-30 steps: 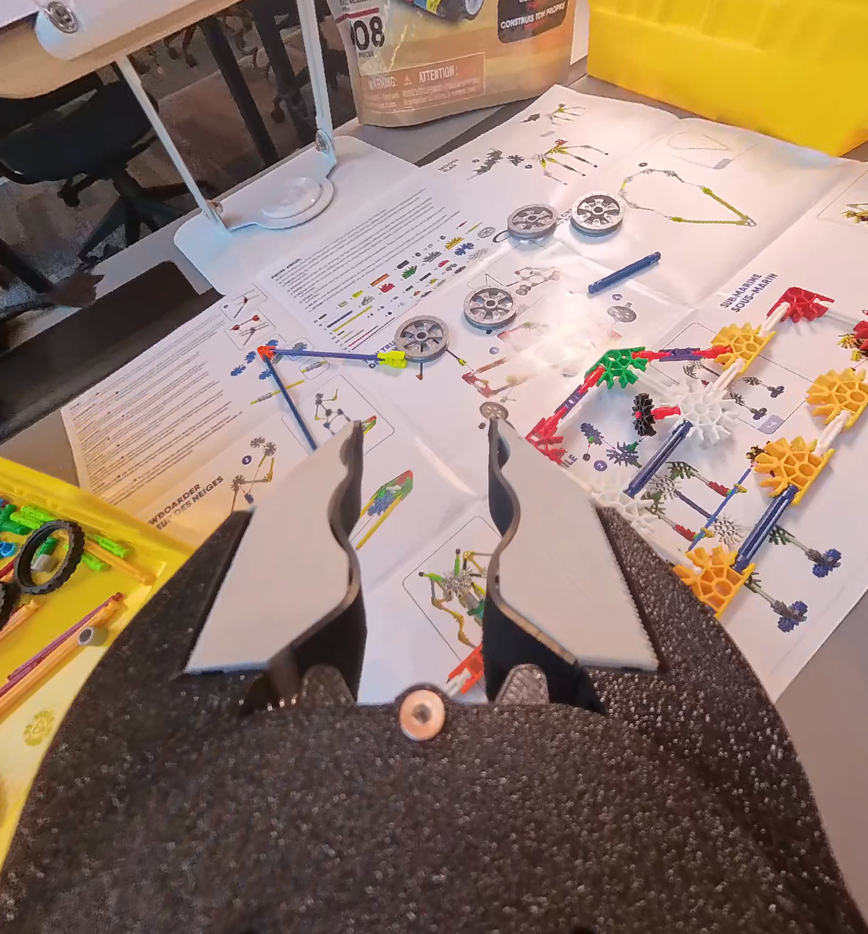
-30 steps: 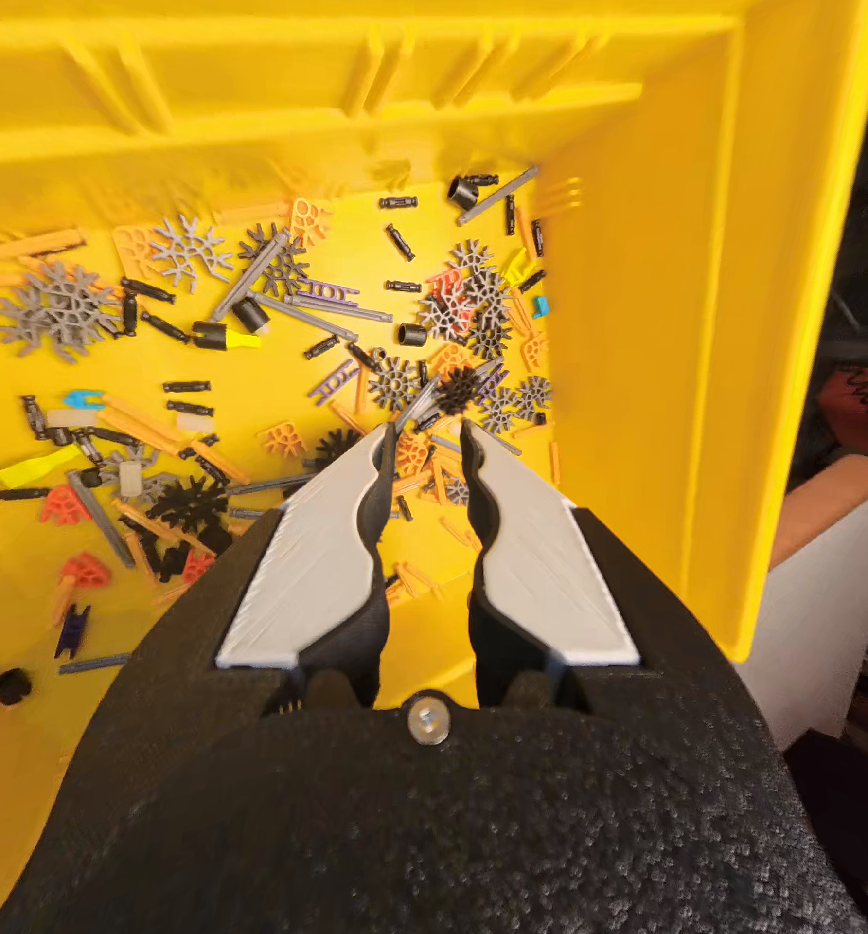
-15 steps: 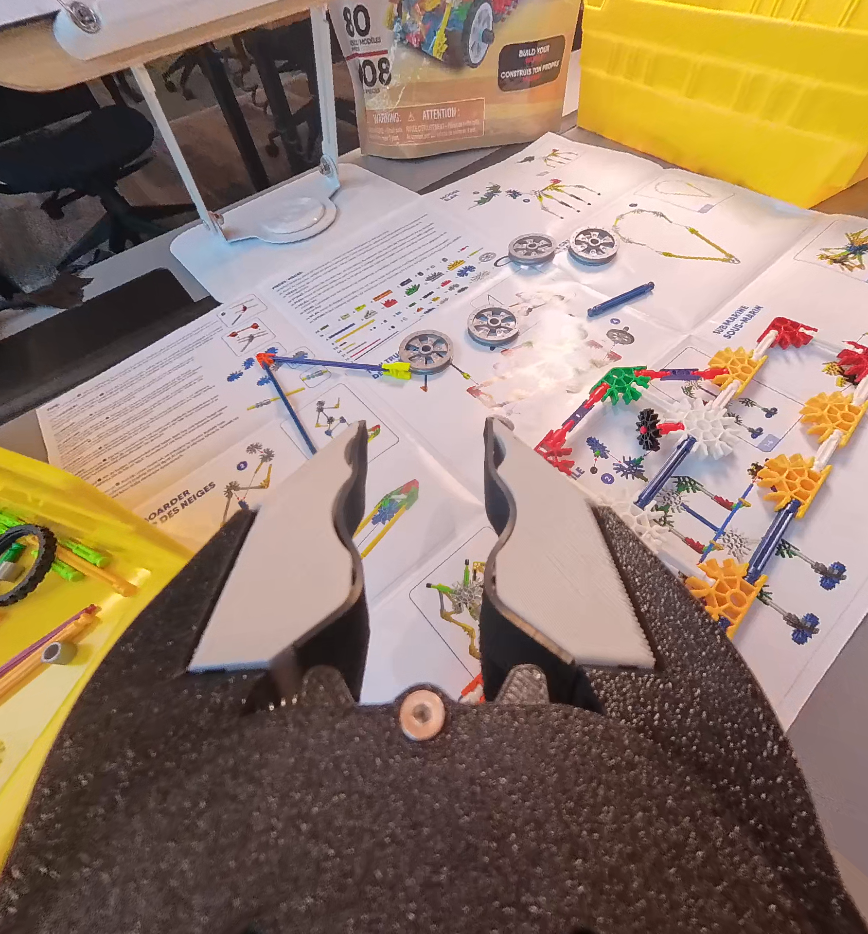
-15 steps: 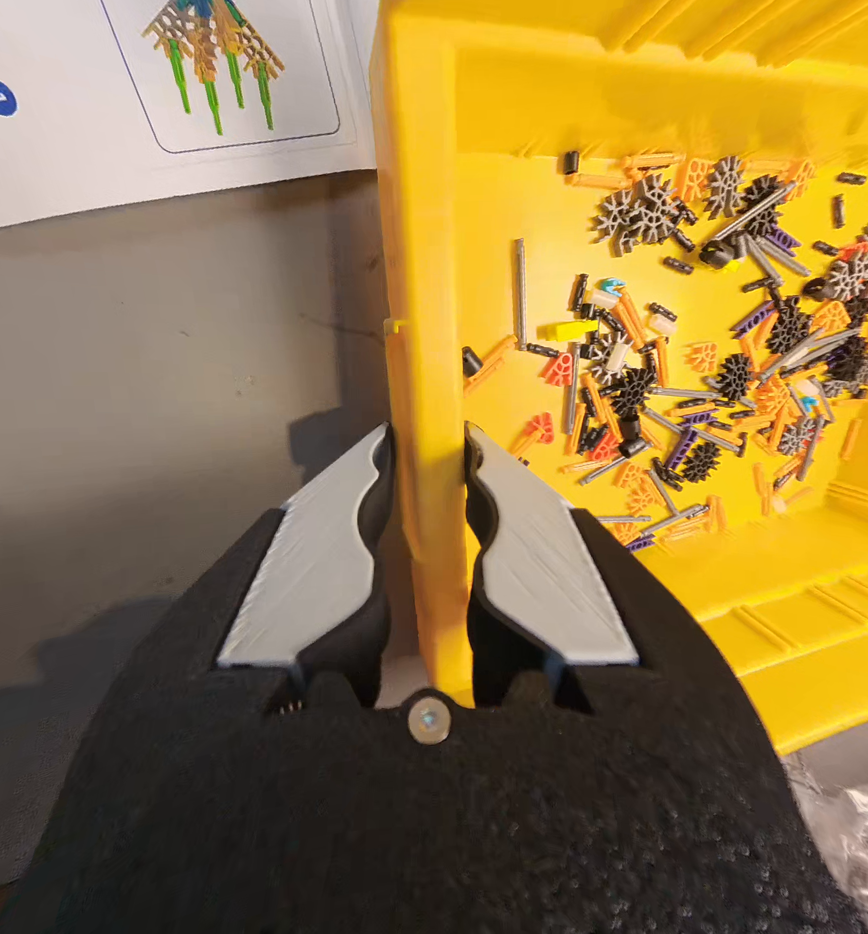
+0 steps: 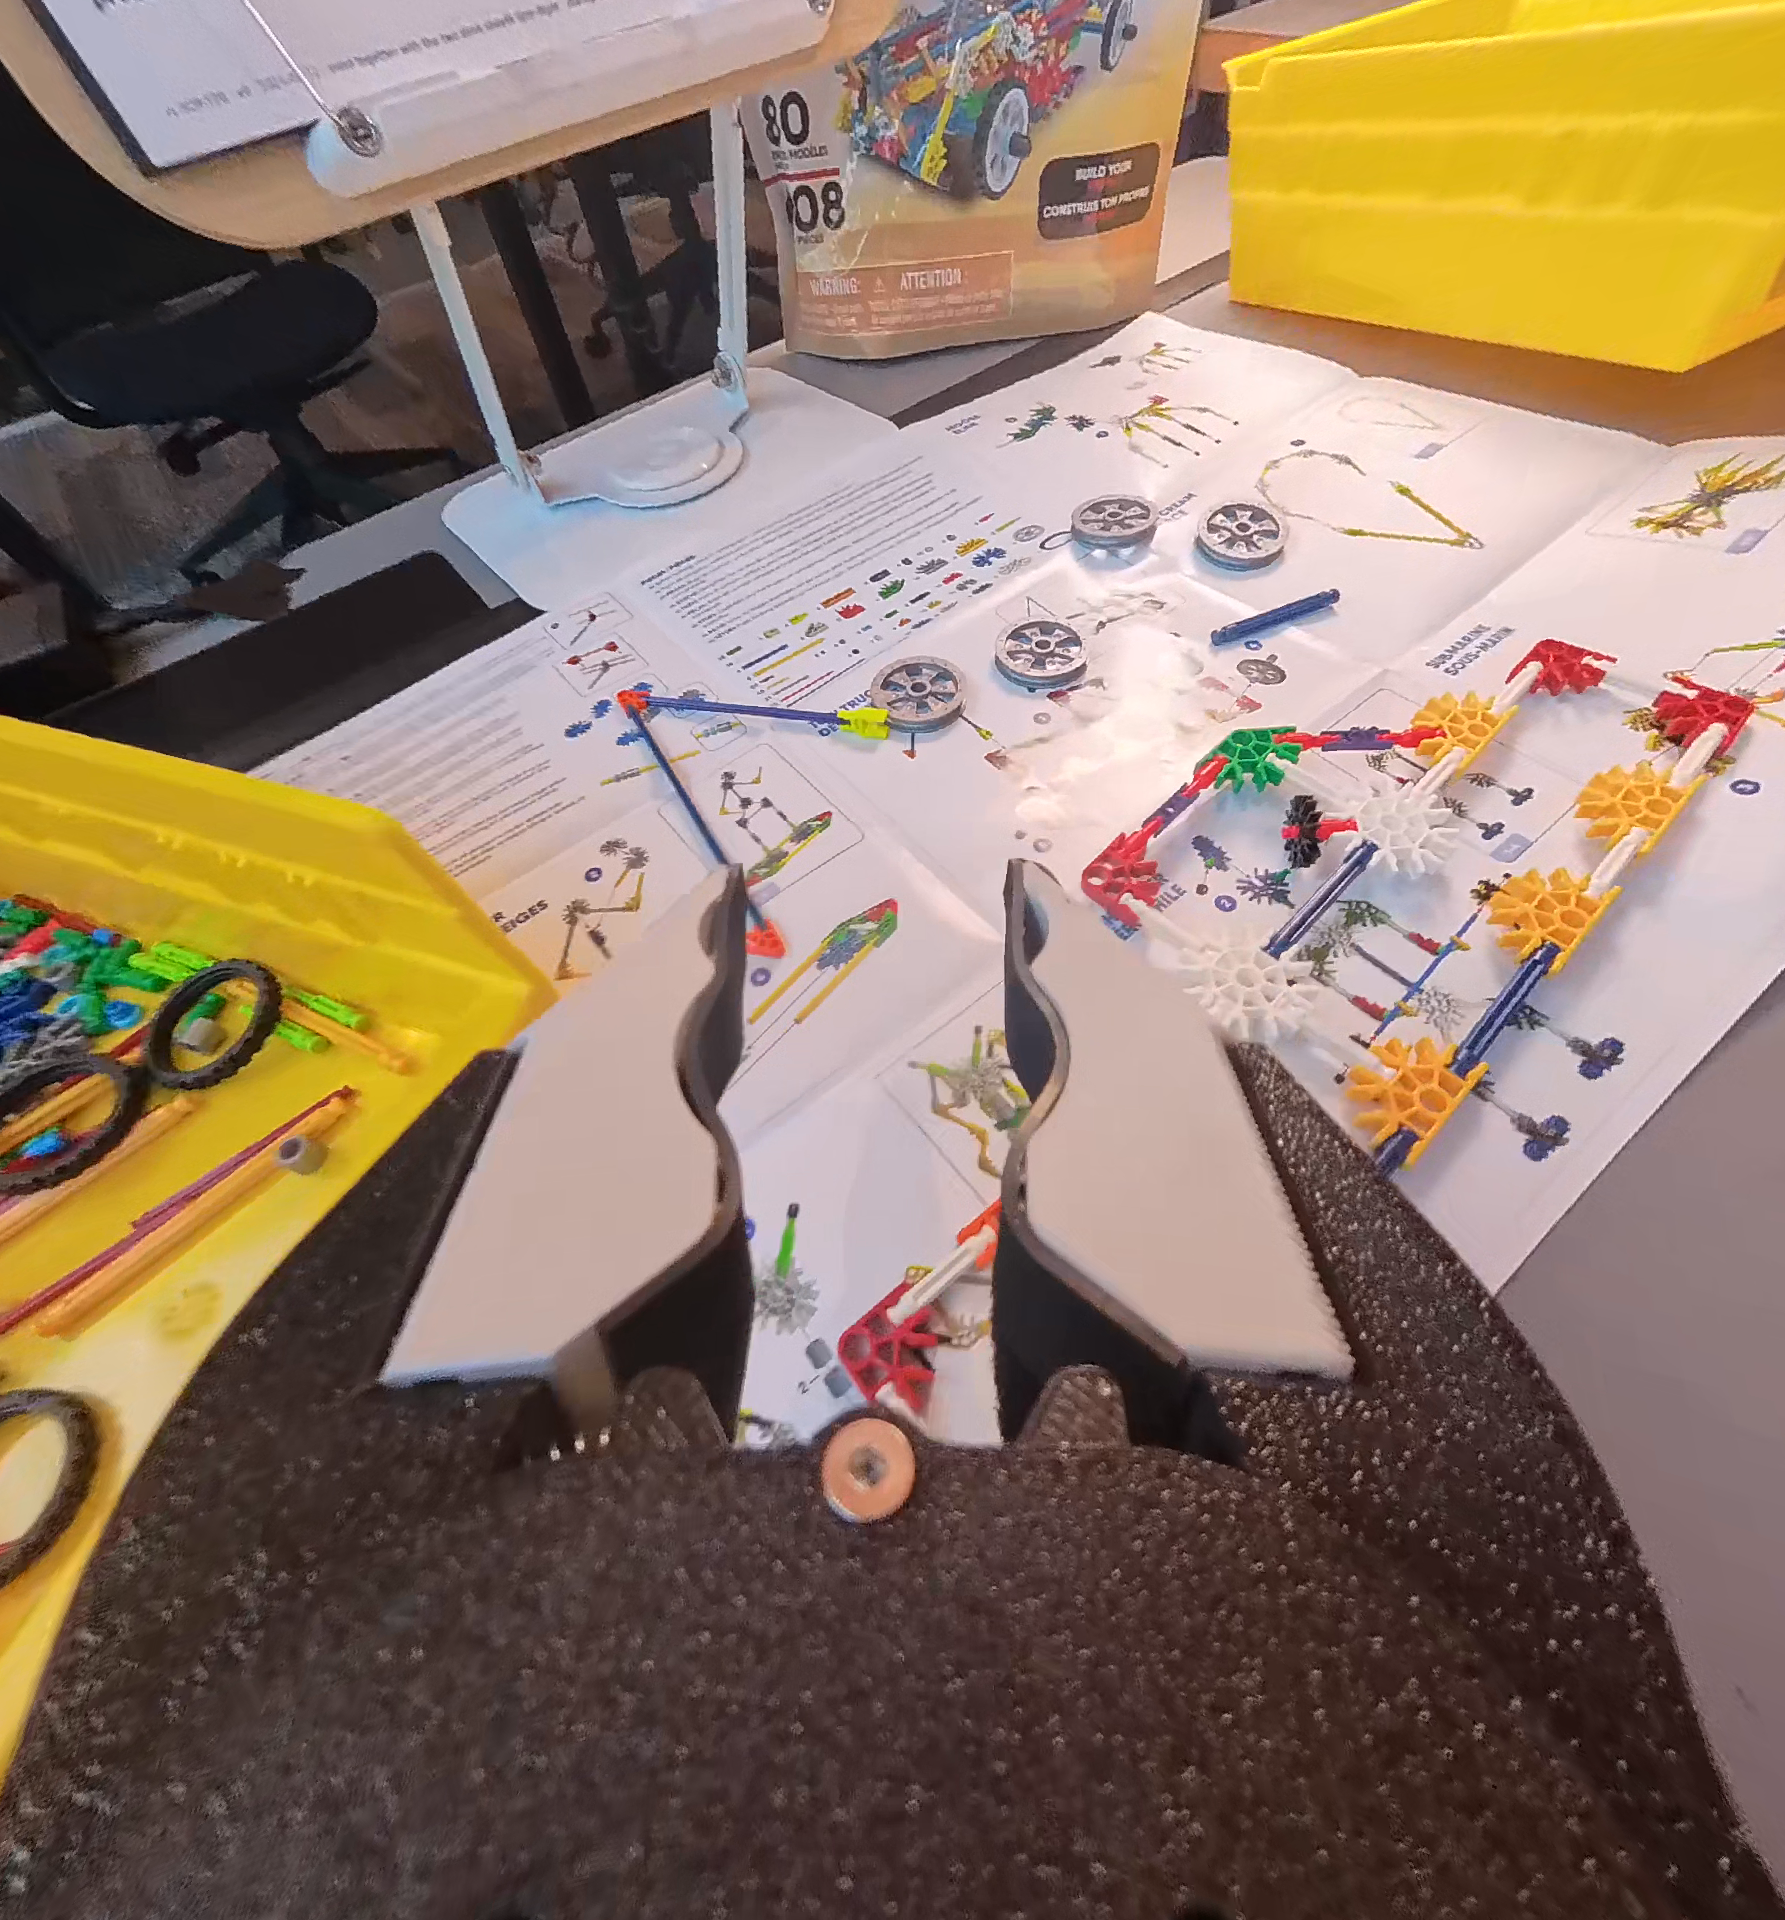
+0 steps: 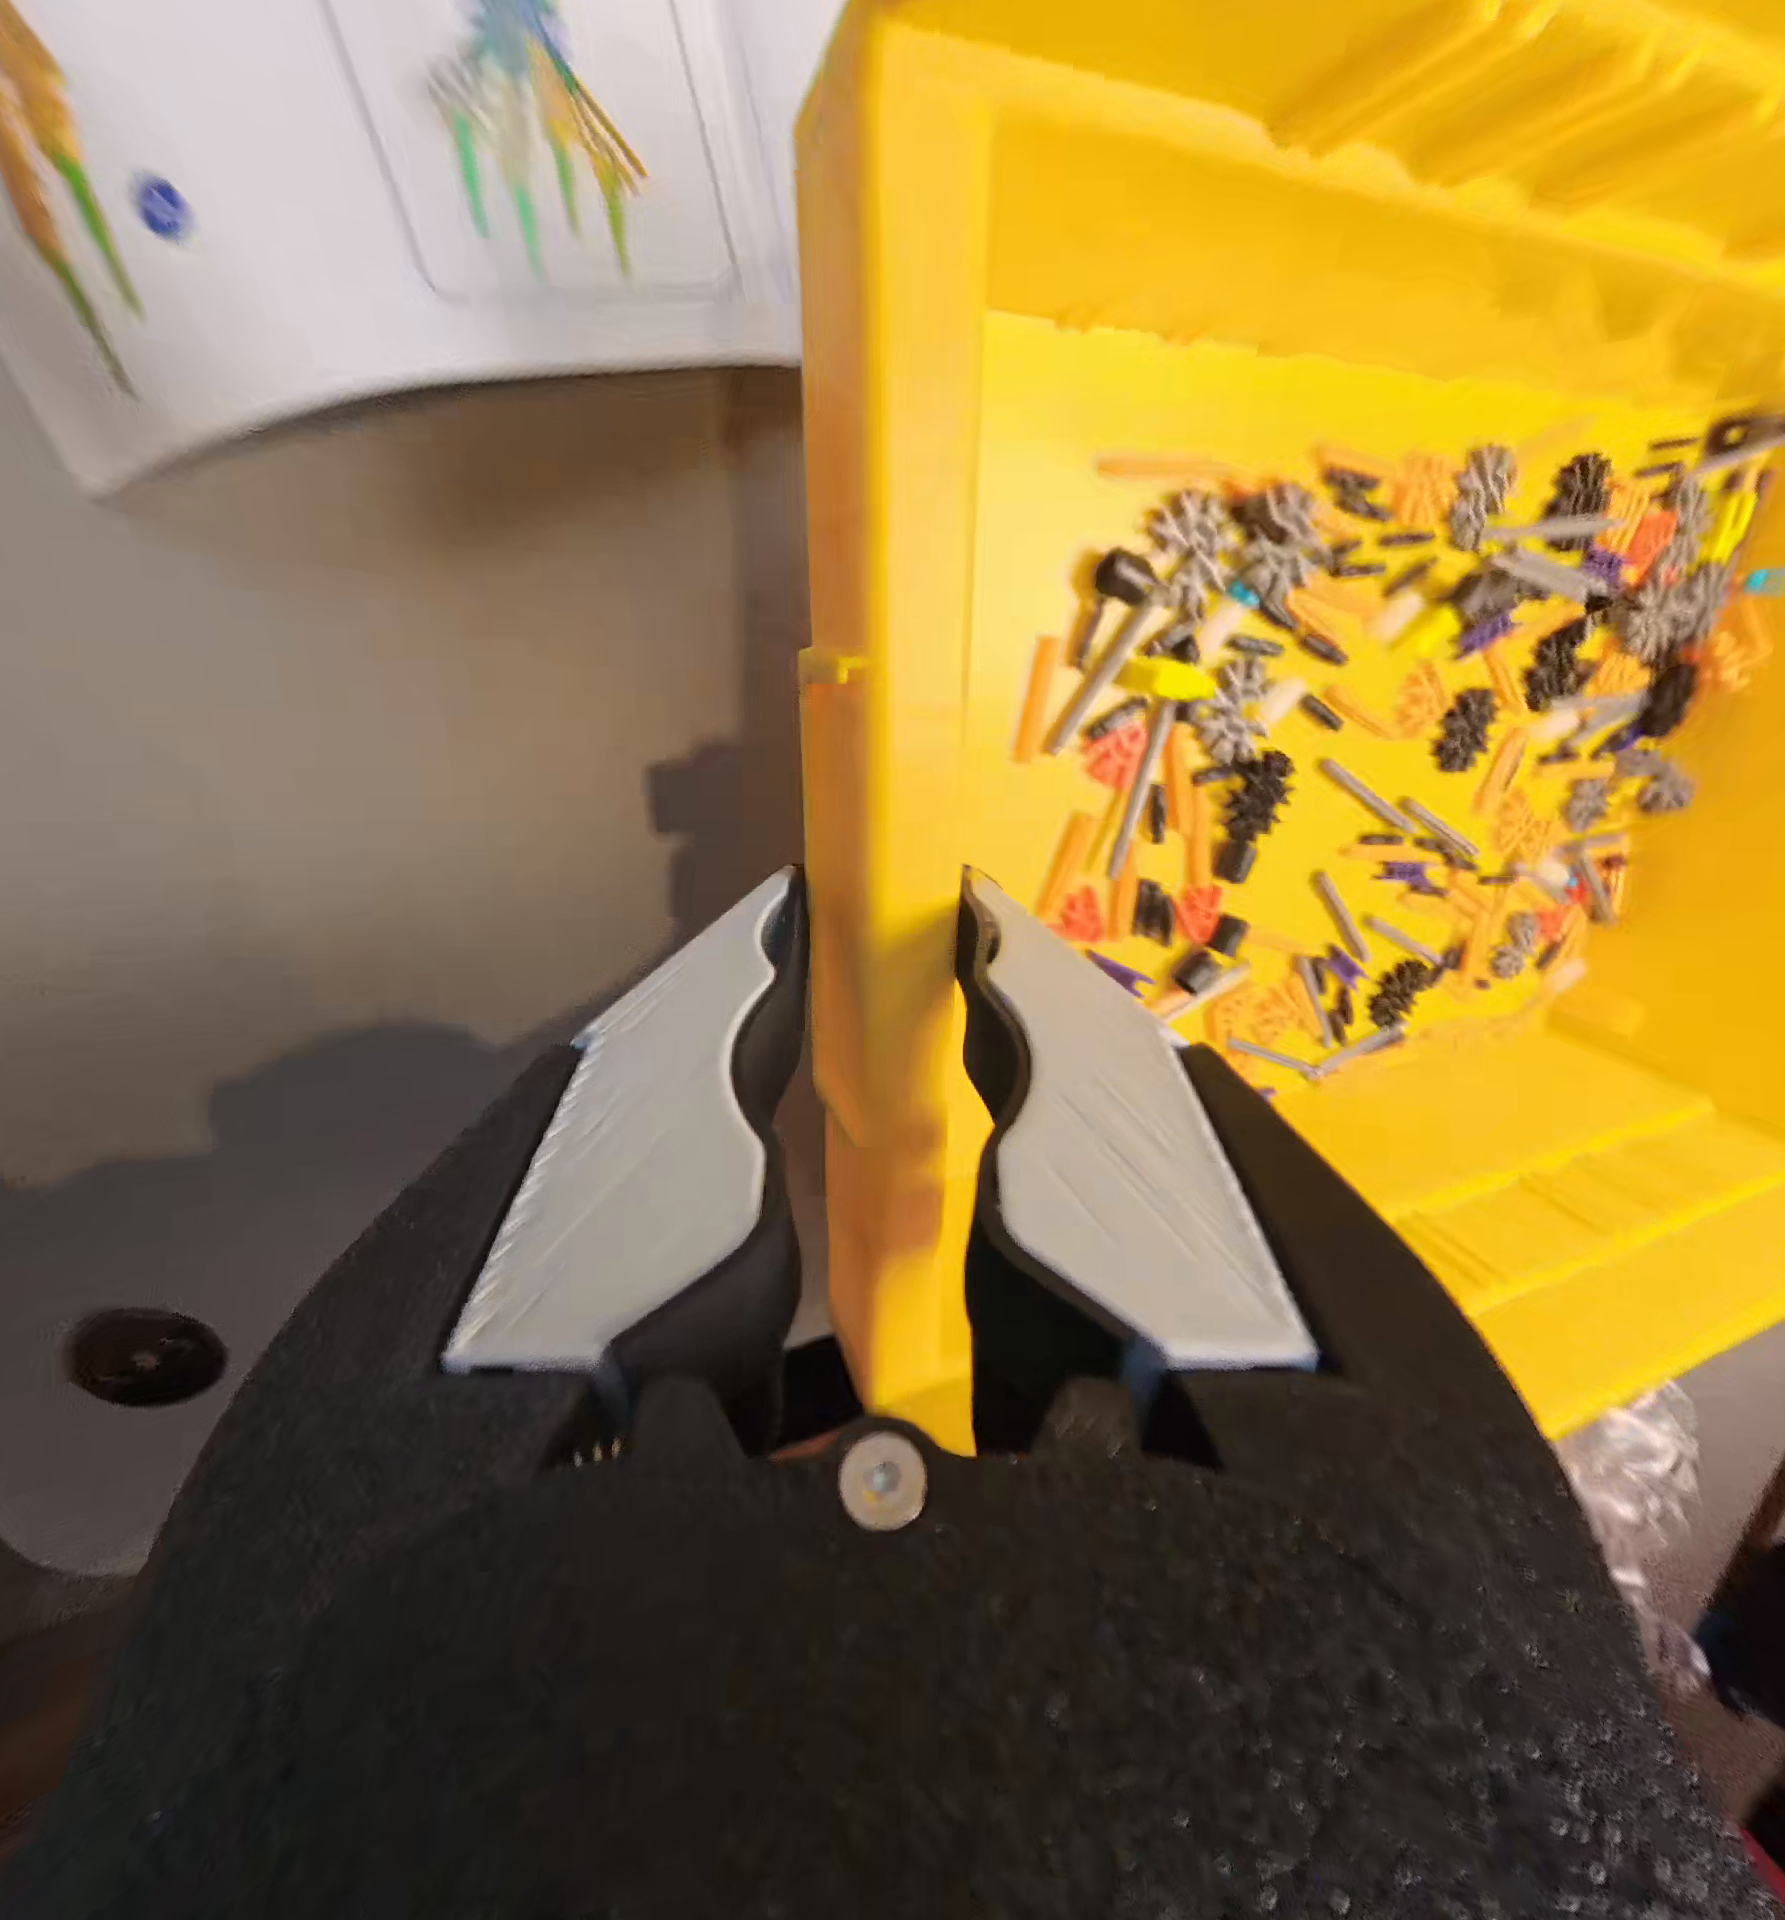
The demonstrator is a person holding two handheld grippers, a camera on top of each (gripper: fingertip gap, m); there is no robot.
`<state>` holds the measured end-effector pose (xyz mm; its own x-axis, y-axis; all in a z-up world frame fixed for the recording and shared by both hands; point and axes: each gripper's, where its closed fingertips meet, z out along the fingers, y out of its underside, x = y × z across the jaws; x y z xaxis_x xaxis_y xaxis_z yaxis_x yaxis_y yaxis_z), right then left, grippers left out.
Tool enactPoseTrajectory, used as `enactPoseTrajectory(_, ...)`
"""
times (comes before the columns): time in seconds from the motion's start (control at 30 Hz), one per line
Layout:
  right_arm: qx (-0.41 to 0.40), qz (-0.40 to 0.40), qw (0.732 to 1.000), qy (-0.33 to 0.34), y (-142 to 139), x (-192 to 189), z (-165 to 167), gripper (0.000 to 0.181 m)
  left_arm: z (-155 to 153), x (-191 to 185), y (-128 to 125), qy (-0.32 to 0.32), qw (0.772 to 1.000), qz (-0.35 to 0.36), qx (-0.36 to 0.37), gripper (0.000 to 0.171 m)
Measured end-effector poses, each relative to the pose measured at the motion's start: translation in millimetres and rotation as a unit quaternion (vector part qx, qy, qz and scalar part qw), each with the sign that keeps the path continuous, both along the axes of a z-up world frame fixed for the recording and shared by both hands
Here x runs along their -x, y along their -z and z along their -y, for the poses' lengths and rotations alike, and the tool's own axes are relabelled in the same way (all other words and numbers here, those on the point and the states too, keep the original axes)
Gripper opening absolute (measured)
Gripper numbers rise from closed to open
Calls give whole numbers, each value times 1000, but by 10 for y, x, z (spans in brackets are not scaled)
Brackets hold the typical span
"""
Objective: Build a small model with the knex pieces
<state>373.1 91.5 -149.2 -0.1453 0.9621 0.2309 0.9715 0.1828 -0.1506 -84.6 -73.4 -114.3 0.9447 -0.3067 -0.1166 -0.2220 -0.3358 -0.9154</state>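
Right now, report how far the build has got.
Done: a connector-and-rod frame lies assembled on the instruction sheet. In hand: the right gripper clamps the yellow bin by its wall; the left gripper hangs open, empty. Left: four grey wheels and a blue rod lie loose.

- The left gripper has bare paper sheet in front of it, so there is room to pass.
- A yellow box blocks its left side; a toy frame blocks its right.
- The right gripper has the yellow bin wall filling its gap.
- Bare table lies left of that wall.
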Motion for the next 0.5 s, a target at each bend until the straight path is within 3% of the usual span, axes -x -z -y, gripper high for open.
enactPoseTrajectory(0.07,1,-16,1000,1,-17,87,89,26,72,109,-5,-15,1000,-3,-6,44)
enactPoseTrajectory(0.2,-32,25,999,13,155,-130,-12,26,100,214,109,-27,999,44,7,43)
enactPoseTrajectory(0.5,-95,19,993,67,401,-405,-300,29,12,154,96,-5,1000,30,5,45)
